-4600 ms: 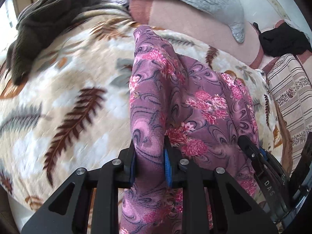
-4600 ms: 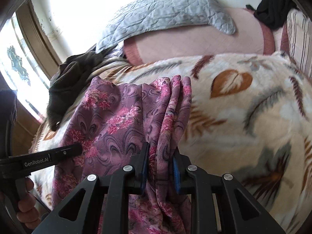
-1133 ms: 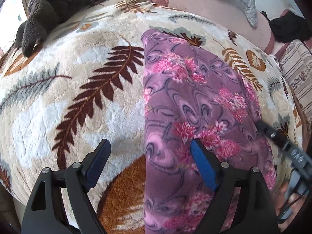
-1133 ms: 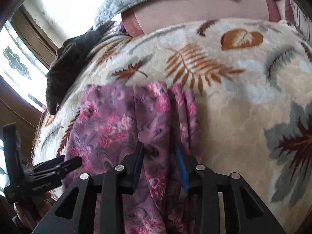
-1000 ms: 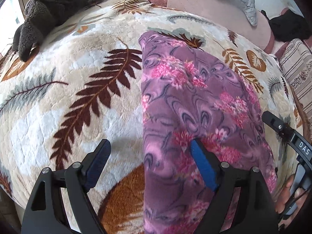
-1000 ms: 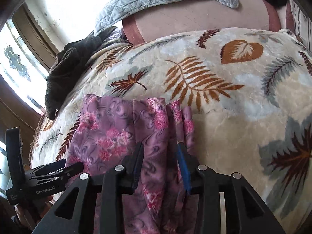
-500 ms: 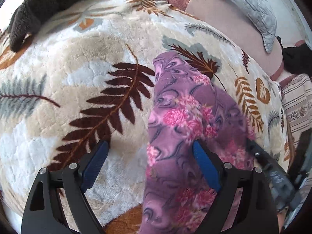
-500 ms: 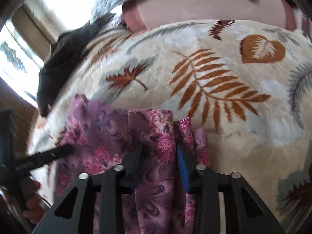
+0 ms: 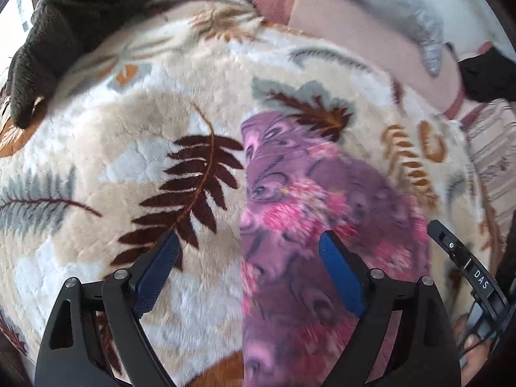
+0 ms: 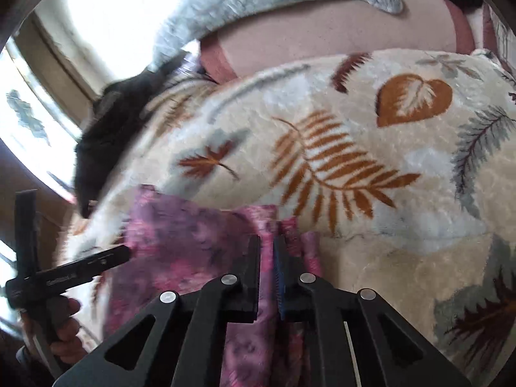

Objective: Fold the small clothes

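On the leaf-print blanket (image 9: 135, 148) lies the purple floral garment (image 9: 290, 225). Right tool (image 10: 275, 251) closing on its bunched edge; left tool (image 9: 248, 258) gaping, empty. Risk: one-sided pull skews fold.

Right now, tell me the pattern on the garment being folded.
Purple swirls with pink flowers on the garment; the left wrist view shows it best.

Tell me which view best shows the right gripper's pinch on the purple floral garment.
Right wrist view: right gripper jaws are closing on a pleat of the purple floral garment. Left wrist view shows only that gripper's side, with no pinch visible.
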A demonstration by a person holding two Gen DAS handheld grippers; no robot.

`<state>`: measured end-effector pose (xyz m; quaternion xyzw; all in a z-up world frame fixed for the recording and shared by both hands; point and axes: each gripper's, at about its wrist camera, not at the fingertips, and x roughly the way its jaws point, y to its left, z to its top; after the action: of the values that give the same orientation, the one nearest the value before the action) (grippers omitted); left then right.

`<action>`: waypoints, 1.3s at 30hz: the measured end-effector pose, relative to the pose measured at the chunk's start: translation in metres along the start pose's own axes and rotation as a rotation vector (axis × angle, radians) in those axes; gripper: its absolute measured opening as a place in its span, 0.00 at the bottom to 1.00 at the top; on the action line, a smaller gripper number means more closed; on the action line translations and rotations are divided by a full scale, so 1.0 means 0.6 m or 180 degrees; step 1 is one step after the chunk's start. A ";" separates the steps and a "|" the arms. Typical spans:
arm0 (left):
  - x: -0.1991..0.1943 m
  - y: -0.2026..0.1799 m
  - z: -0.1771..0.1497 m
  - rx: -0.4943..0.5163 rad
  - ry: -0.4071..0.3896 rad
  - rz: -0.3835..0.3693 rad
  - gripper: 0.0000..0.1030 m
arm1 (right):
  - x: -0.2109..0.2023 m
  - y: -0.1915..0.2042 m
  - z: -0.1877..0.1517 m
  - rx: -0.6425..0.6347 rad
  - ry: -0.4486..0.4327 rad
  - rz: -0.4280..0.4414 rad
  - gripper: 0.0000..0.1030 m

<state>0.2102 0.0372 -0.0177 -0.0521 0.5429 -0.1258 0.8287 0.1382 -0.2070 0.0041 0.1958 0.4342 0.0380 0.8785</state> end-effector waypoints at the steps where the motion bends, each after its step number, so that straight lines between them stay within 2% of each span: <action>1: -0.010 0.001 -0.007 0.0022 -0.0043 -0.0028 0.87 | -0.012 0.002 -0.005 -0.0035 -0.0035 0.0099 0.10; 3: -0.015 0.000 -0.029 0.0109 -0.0100 0.0033 0.87 | -0.015 0.005 -0.025 -0.0169 0.0045 0.0166 0.11; 4: -0.002 -0.004 -0.039 0.0189 -0.0042 0.0111 0.87 | -0.001 0.004 -0.039 -0.0248 0.0209 0.0126 0.10; 5: 0.013 -0.008 -0.043 0.0257 0.0037 0.0189 0.87 | 0.027 0.002 -0.058 -0.0373 0.0505 -0.0054 0.09; 6: 0.026 -0.009 -0.050 0.0303 0.0102 0.0253 0.88 | 0.029 0.005 -0.066 -0.0463 0.0494 -0.0123 0.08; 7: 0.024 -0.008 -0.052 0.0279 0.0085 0.0247 0.87 | 0.017 0.011 -0.068 -0.0524 0.0394 -0.0143 0.11; 9: -0.005 -0.008 -0.056 0.0269 0.0061 0.0164 0.87 | -0.010 0.027 -0.065 -0.0564 0.0414 -0.0206 0.14; 11: -0.035 -0.012 -0.070 0.0335 -0.0028 0.0119 0.87 | -0.047 0.043 -0.081 -0.0654 0.0338 0.0060 0.14; 13: -0.059 -0.014 -0.094 0.0432 -0.0117 0.0098 0.87 | -0.061 0.056 -0.102 -0.0756 0.0361 0.0139 0.19; 15: -0.053 -0.022 -0.122 0.0519 -0.0080 0.0142 0.87 | -0.044 0.063 -0.133 -0.0943 0.0475 -0.0081 0.22; 16: -0.034 -0.028 -0.138 0.0619 0.0034 0.0224 0.88 | -0.039 0.062 -0.140 -0.1012 0.0441 -0.0165 0.26; 18: -0.026 -0.031 -0.149 0.0599 0.0013 0.0322 0.88 | -0.046 0.061 -0.138 -0.0869 0.0440 -0.0185 0.26; 20: -0.050 -0.030 -0.149 0.0507 0.0034 0.0284 0.87 | -0.063 0.062 -0.129 -0.0727 0.0471 -0.0207 0.29; 22: -0.073 -0.029 -0.157 0.0538 -0.0029 0.0233 0.87 | -0.090 0.070 -0.138 -0.0866 0.0409 -0.0219 0.30; 23: -0.075 -0.027 -0.164 0.0553 -0.0060 0.0288 0.87 | -0.092 0.066 -0.148 -0.0922 0.0429 -0.0272 0.31; 25: -0.060 -0.028 -0.182 0.0653 0.0016 0.0416 0.88 | -0.075 0.050 -0.176 -0.0952 0.0630 -0.0489 0.39; 28: -0.053 -0.026 -0.204 0.0617 0.0034 0.0463 0.88 | -0.082 0.031 -0.187 -0.0728 0.0550 -0.0488 0.49; 30: -0.067 -0.030 -0.210 0.0650 0.0030 0.0483 0.88 | -0.097 0.029 -0.182 -0.0640 0.0549 -0.0550 0.50; 35: -0.101 -0.031 -0.241 0.0770 -0.0019 0.0553 0.87 | -0.131 0.050 -0.201 -0.1141 0.0736 -0.1106 0.62; 39: -0.117 -0.024 -0.265 0.0779 -0.0054 0.0523 0.87 | -0.167 0.060 -0.221 -0.1366 0.0750 -0.1303 0.70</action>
<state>0.0363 0.0497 -0.0165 0.0929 0.5189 -0.1223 0.8409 -0.0234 -0.1563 0.0205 -0.0912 0.5454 -0.0264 0.8328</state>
